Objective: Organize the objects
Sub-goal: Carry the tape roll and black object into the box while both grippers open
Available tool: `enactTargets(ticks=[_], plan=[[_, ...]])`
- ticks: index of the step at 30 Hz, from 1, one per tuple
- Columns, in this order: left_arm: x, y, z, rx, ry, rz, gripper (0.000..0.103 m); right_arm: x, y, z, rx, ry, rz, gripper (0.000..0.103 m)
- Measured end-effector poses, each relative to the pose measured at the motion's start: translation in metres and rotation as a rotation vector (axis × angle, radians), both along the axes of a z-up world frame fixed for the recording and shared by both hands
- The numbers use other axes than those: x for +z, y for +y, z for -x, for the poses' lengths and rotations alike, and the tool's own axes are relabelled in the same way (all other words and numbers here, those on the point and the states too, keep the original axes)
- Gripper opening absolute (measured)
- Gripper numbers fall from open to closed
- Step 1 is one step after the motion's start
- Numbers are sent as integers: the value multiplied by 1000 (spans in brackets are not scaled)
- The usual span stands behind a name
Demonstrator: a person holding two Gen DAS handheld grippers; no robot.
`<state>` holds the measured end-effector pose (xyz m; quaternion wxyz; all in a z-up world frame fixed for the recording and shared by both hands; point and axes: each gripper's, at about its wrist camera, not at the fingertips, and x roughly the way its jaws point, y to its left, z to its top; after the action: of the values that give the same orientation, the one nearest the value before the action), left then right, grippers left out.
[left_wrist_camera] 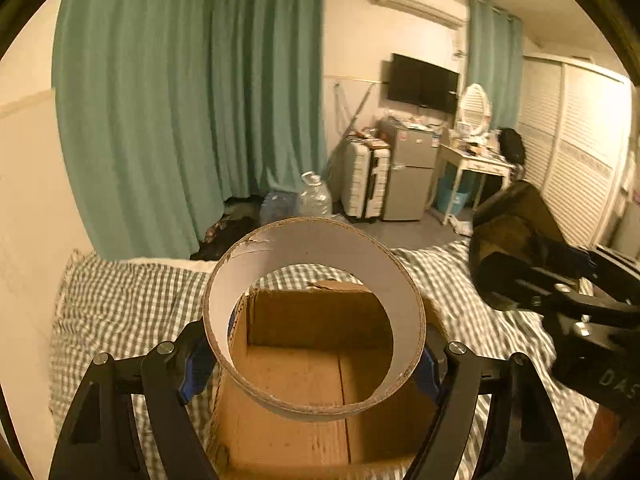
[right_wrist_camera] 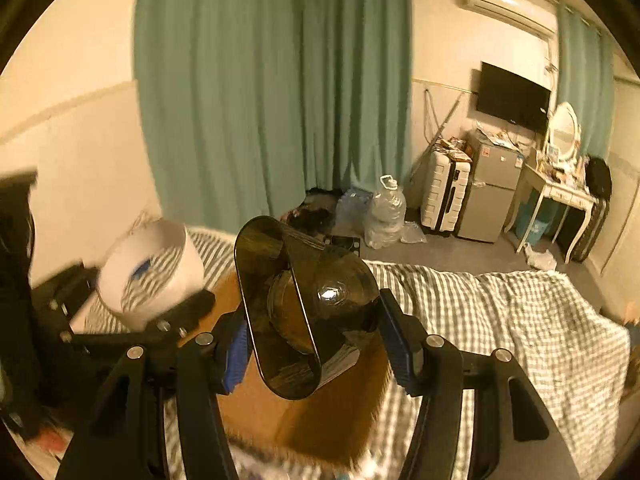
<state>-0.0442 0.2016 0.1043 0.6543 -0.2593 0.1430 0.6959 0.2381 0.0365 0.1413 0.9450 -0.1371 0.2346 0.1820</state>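
My left gripper [left_wrist_camera: 314, 360] is shut on a wide white cardboard ring [left_wrist_camera: 376, 280] and holds it above an open brown cardboard box [left_wrist_camera: 296, 380] on the bed. The ring also shows in the right wrist view [right_wrist_camera: 176, 276], at the left. My right gripper [right_wrist_camera: 312, 344] is shut on a dark glossy plastic container [right_wrist_camera: 312, 304] and holds it over the same box [right_wrist_camera: 312, 424]. The right gripper's body shows at the right edge of the left wrist view [left_wrist_camera: 572, 304].
A green checked blanket [left_wrist_camera: 128, 300] covers the bed [right_wrist_camera: 500, 320]. Beyond the bed stand teal curtains [left_wrist_camera: 192, 100], water jugs [left_wrist_camera: 316, 196], a white suitcase [left_wrist_camera: 366, 184], a small fridge [left_wrist_camera: 412, 176] and a dressing table [left_wrist_camera: 476, 164]. A wall [left_wrist_camera: 28, 200] lies to the left.
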Motion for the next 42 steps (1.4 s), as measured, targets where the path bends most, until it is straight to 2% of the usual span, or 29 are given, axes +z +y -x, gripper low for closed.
enactTargets(ticks=[4,10,13,18,24,27,31,34,42], plan=[[-33,37,10,28,-21,51,81,-26,-1,-43,-6,70,-30,56],[-71,69,9,-2,-9,104,81,-67,-2,-90,6,142,-19,56],[-82,80,2,-25,35,128,81,-84,-4,-102,22,176,-5,56],[-102,106,-22,-31,166,201,81,-111,-11,-119,24,227,22,56],[-137,125,-35,-50,201,345,81,-125,-15,-129,-3,282,50,56],[-142,124,-38,-48,218,363,81,-138,-20,-140,-24,359,43,56],[-149,124,-34,-63,186,399,81,-156,-23,-149,-53,432,45,56],[-151,125,-32,-70,156,407,81,-161,-24,-150,-74,425,65,57],[-149,120,-27,-60,151,379,85,-155,-22,-141,-100,419,61,57]])
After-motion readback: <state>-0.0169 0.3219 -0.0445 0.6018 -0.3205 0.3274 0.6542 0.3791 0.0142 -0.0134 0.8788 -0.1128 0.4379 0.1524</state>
